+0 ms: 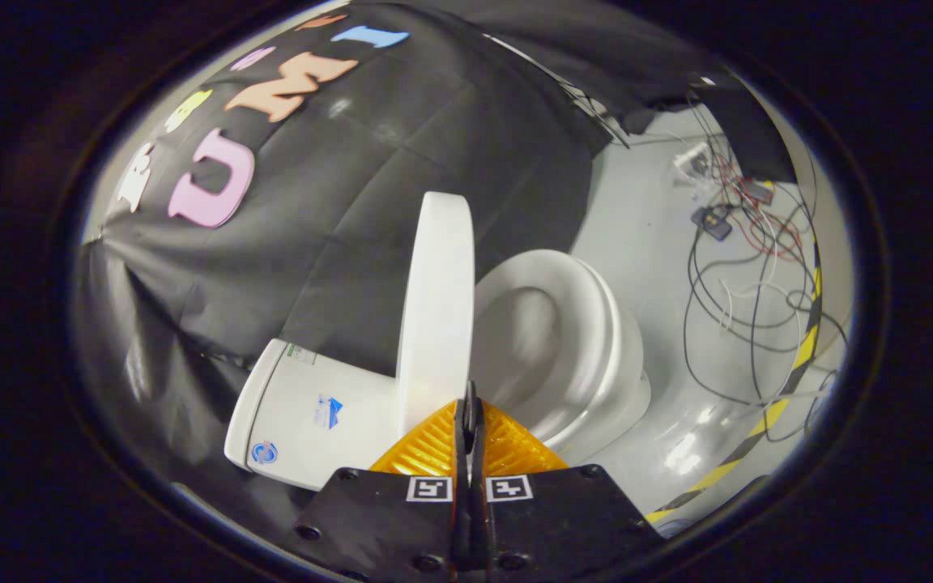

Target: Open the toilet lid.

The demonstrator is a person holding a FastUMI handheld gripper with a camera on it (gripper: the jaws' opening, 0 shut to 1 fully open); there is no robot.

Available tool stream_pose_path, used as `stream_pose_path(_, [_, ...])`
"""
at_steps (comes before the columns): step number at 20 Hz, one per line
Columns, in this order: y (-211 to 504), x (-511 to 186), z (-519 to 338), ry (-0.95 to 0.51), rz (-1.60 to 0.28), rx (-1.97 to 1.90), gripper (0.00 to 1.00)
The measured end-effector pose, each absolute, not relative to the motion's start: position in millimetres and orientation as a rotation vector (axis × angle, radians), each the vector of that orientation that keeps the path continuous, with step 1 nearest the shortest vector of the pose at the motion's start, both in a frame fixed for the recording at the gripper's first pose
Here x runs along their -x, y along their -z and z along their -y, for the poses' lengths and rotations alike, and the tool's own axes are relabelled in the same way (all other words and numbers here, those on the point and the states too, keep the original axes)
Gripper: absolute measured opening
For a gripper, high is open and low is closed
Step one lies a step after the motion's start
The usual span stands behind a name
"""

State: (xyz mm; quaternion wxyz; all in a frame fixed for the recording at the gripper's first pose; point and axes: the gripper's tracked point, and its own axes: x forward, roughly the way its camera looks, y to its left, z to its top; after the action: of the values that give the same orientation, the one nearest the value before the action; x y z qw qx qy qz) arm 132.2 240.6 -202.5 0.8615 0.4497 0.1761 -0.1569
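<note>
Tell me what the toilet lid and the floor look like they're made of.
The toilet lid, standing raised just ahead of the shut tool, looks like smooth white plastic, thin with a soft sheen, though it could be coated. The floor looks like pale, glossy sealed concrete or vinyl; it mirrors light.

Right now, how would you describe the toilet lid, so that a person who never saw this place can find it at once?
Find the white toilet against the black cloth wall. Between its tank and the ring-shaped seat stands the toilet lid, raised upright, just beyond the shut gripper. Unlike the seat, it is a solid oval with no hole.
</note>
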Motion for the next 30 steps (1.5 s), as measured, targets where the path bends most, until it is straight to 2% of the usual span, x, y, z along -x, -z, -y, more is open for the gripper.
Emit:
stream_pose_path(15, [129.1, -150.4, -280.4, 0.314, -0.389, -0.546, 0.01])
stream_pose_path(30, [86.4, -172.3, -322.6, 0.261, -0.359, -0.349, 0.01])
